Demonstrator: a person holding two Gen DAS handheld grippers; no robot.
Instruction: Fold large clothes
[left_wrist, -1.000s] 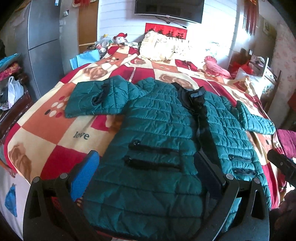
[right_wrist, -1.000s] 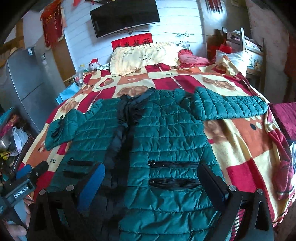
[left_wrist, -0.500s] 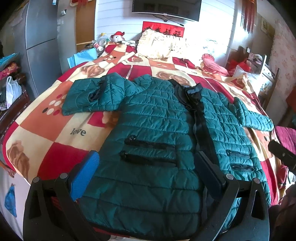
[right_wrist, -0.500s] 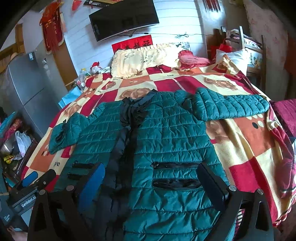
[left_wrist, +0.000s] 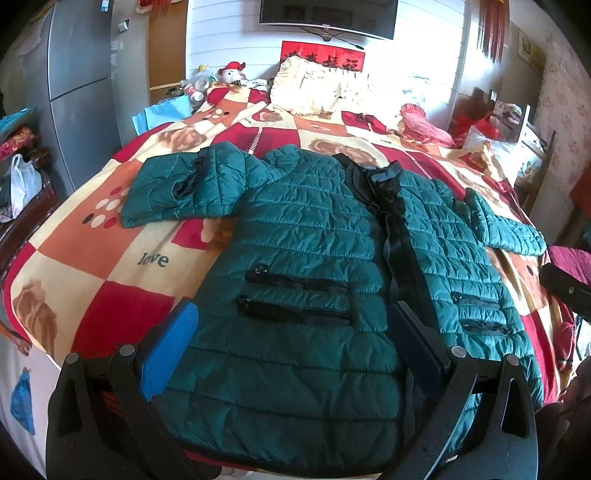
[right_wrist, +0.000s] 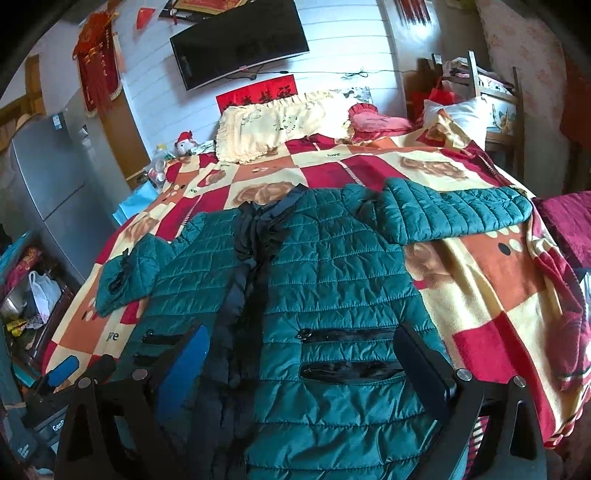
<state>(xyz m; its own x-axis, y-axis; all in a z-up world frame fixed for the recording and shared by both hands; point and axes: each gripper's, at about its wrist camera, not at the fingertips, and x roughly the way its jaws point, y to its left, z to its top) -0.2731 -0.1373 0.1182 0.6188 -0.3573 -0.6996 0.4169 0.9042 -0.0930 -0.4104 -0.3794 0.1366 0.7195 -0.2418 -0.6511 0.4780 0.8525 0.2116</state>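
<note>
Left wrist view. A green quilted jacket (left_wrist: 314, 258) lies front-up and spread flat on the checked blanket (left_wrist: 92, 236) of a bed, its long axis running from the hem at the near edge to the black collar at the far end. The left sleeve (left_wrist: 184, 188) is bent across the blanket at far left; the right sleeve (left_wrist: 506, 229) slopes off to the right. The left gripper (left_wrist: 295, 347) hangs above the hem with its fingers spread wide, grasping nothing; its frame hides the near hem. The word "love" (left_wrist: 153, 259) is printed on the blanket. A dark bar at the right edge cannot be identified.

Right wrist view. The jacket (right_wrist: 332, 280) again points collar-far, hem-near, with the black zipper strip (right_wrist: 240, 295) running along its length. The right gripper (right_wrist: 301, 358) stands released above the lower front, holding nothing. The right sleeve (right_wrist: 458, 218) stretches out to the right. At near left, part of the left gripper (right_wrist: 62, 373) shows, cut off by the frame, bearing a partial label "Gen". A red banner (right_wrist: 258, 94) under the television (right_wrist: 240, 48) carries characters too small to read.
</note>
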